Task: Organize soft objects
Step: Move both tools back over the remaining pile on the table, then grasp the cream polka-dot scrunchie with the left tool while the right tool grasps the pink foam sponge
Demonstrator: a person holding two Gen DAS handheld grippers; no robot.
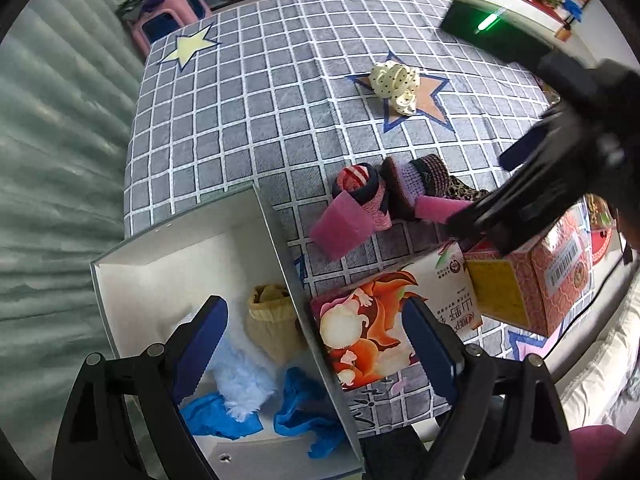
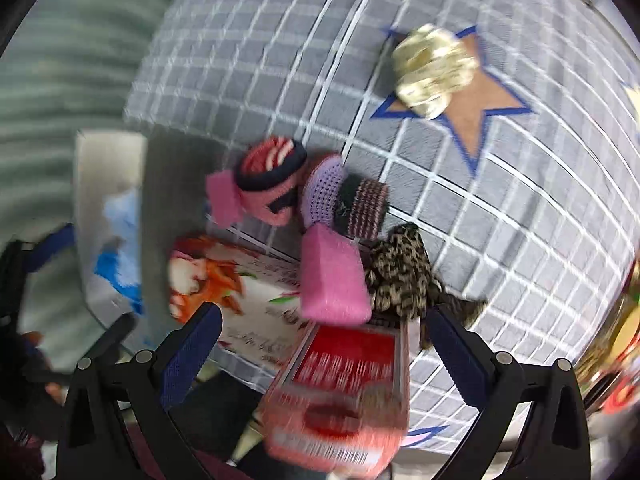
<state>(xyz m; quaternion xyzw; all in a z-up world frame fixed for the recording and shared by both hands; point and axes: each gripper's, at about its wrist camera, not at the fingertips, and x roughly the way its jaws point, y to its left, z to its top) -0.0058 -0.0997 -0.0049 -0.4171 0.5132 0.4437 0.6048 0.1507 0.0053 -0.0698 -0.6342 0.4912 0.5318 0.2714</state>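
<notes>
The loose soft things are clustered at mid-frame in both views: a pink-and-red knitted roll (image 1: pixel 362 192) with a pink sponge block (image 1: pixel 340 228) against it, a purple knitted roll (image 1: pixel 416 184) beside that, a second pink sponge (image 2: pixel 334 276), and a leopard-print cloth (image 2: pixel 400 276) touching the sponge's right side. In the right wrist view this cluster is seen just above and ahead of the right gripper (image 2: pixel 324 344); its jaws are spread wide and nothing is held between them. The second sponge lies nearly on the jaw centreline, its long axis running roughly up the frame, along the fingers.

In the left wrist view the right gripper is seen entering from the right edge, its tips close to that sponge, so the right hand is judged the nearer one. The left gripper (image 1: pixel 316 344) is also wide open and empty, hung over the rim of a white box (image 1: pixel 176 248) at lower left. Inside the box are seen a tan drawstring pouch (image 1: pixel 268 320), pale blue fluff (image 1: pixel 240 380) and blue gloves (image 1: pixel 300 412).

Further out, a cream dotted cloth (image 1: pixel 396 82) lies alone on a star, well apart at upper right of centre. Two printed cartons, one illustrated (image 1: pixel 384 320) and one pink (image 1: pixel 532 280), stand between the grippers and the cluster. All rests on a grey checked cover (image 1: pixel 240 120); a pink stool (image 1: pixel 172 12) and shelving are seen beyond, and the right view is motion-blurred.
</notes>
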